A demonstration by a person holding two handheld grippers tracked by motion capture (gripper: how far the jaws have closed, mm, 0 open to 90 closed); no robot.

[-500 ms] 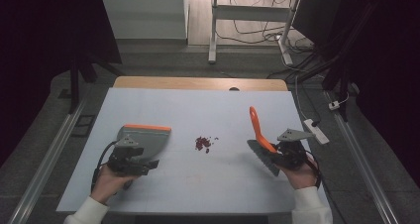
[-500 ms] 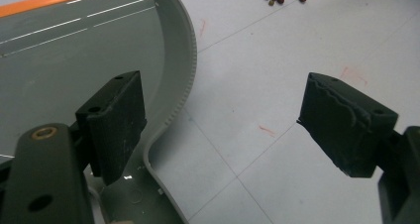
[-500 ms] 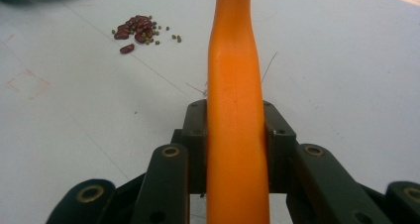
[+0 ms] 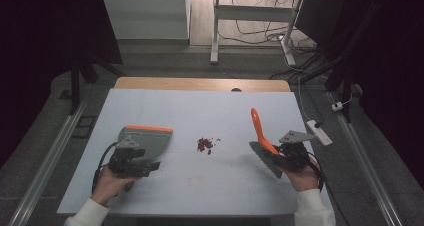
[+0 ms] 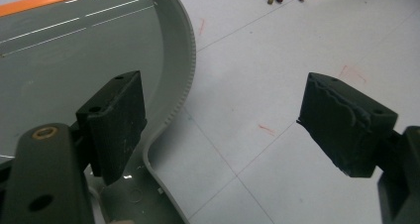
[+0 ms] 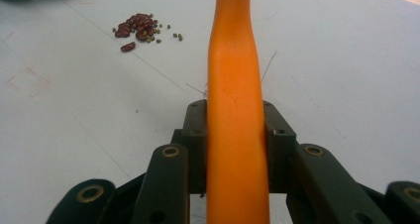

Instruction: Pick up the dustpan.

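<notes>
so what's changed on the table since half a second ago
Nothing has visibly moved. The right claw stays clamped on the orange plastic brush handle, its grey bristle head low at the table's right. The left claw is open beside the grey plastic dustpan with the orange front edge, one pad over its rear rim. The small pile of dark red beans lies untouched between them on the white table.

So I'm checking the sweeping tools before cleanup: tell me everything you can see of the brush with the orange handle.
The brush has a smooth orange handle, plastic by its look, and a dark grey bristle head. The right gripper is shut on the handle, a black finger pressing each side. The handle slants up and away from the person; the head is low at the white table, right of the spilled beans, apart from them.
</notes>
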